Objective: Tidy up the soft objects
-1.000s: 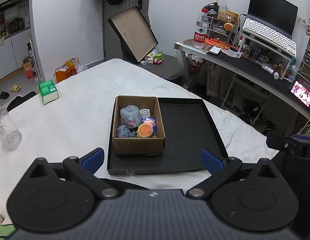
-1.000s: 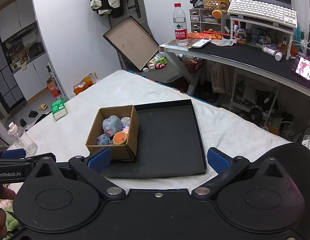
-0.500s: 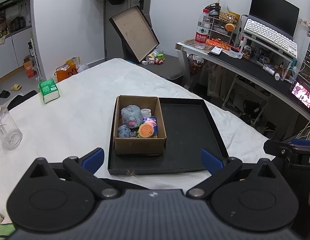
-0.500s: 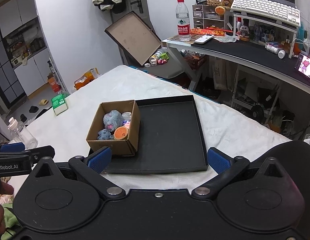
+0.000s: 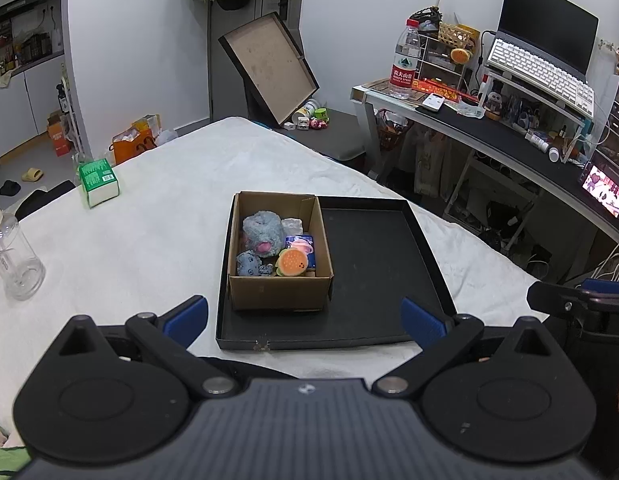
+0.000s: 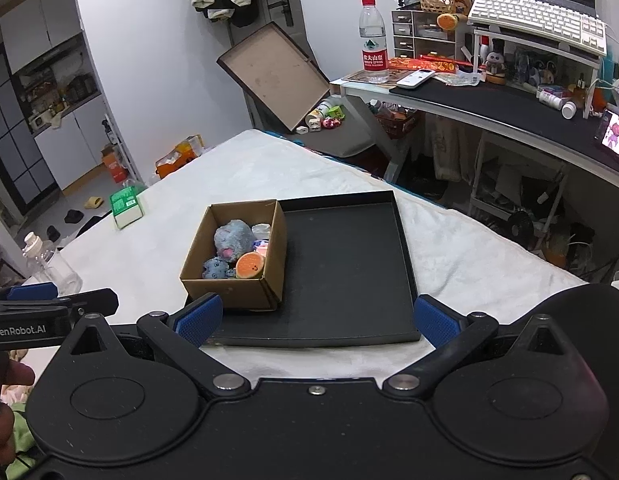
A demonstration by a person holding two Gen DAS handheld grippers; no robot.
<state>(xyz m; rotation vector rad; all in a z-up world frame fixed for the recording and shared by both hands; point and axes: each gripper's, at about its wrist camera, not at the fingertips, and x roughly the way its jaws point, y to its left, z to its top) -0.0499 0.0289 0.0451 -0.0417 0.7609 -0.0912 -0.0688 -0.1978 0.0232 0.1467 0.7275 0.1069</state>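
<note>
A brown cardboard box (image 5: 280,292) (image 6: 233,294) stands in the left part of a shallow black tray (image 5: 373,264) (image 6: 349,264) on the white-covered table. Inside it lie a grey-blue plush (image 5: 262,231) (image 6: 233,236), a small blue plush (image 5: 248,265) (image 6: 216,268), an orange round soft toy (image 5: 292,262) (image 6: 250,265) and a pink and blue item (image 5: 302,245). My left gripper (image 5: 305,318) hovers open near the tray's front edge, empty. My right gripper (image 6: 317,320) is also open and empty, just short of the tray and box.
A green and white carton (image 5: 98,182) (image 6: 126,206) and a clear bottle (image 5: 13,262) (image 6: 53,266) stand on the table's left side. Beyond the table, a desk (image 5: 505,140) holds a water bottle (image 5: 403,60), a keyboard and clutter. A flat lid (image 5: 269,68) leans by the wall.
Both views have shifted slightly, with the box and tray sliding a little in the frame. Both grippers stay open and empty; the box contents have not moved.
</note>
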